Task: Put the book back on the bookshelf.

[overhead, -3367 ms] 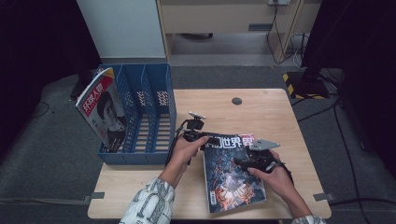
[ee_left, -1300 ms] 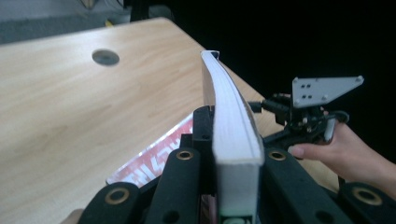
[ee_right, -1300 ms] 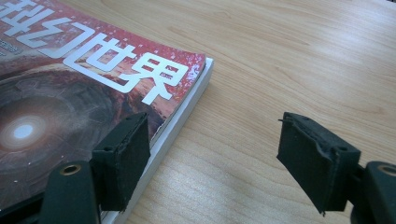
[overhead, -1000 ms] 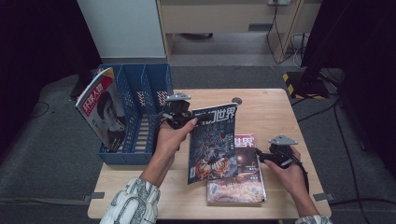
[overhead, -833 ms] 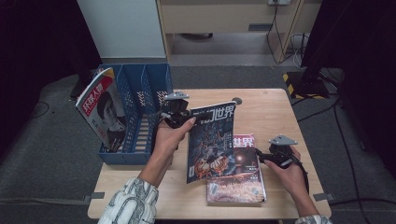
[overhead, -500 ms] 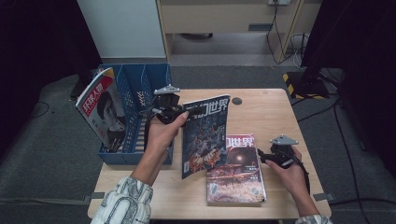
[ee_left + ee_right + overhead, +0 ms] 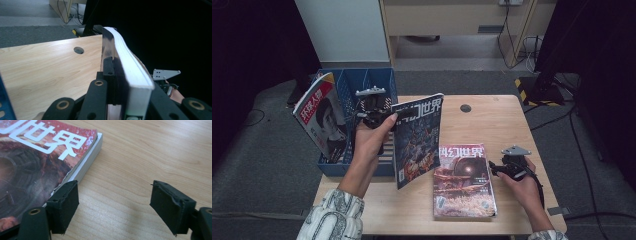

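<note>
My left gripper [image 7: 384,117] is shut on the top edge of a blue-covered magazine [image 7: 417,140], which hangs nearly upright above the table beside the blue file rack [image 7: 382,82]. In the left gripper view the pads clamp the magazine's white page edge [image 7: 130,67]. A red-covered magazine [image 7: 464,180] lies flat on the table. My right gripper [image 7: 494,169] rests at its right edge. Its jaws stand open and have just been opening further. Only bare wood lies between them, and the left pad [image 7: 62,205] sits against the red magazine [image 7: 37,157].
The blue rack stands at the table's left edge and holds a red-and-white magazine [image 7: 319,120] leaning in its left slot. A round cable hole [image 7: 465,108] lies at the table's far middle. Cables and a black stand are on the floor beyond.
My left gripper has lifted the blue magazine off the red one and carried it left and up toward the rack, turning it more upright. The right hand has stayed put.
</note>
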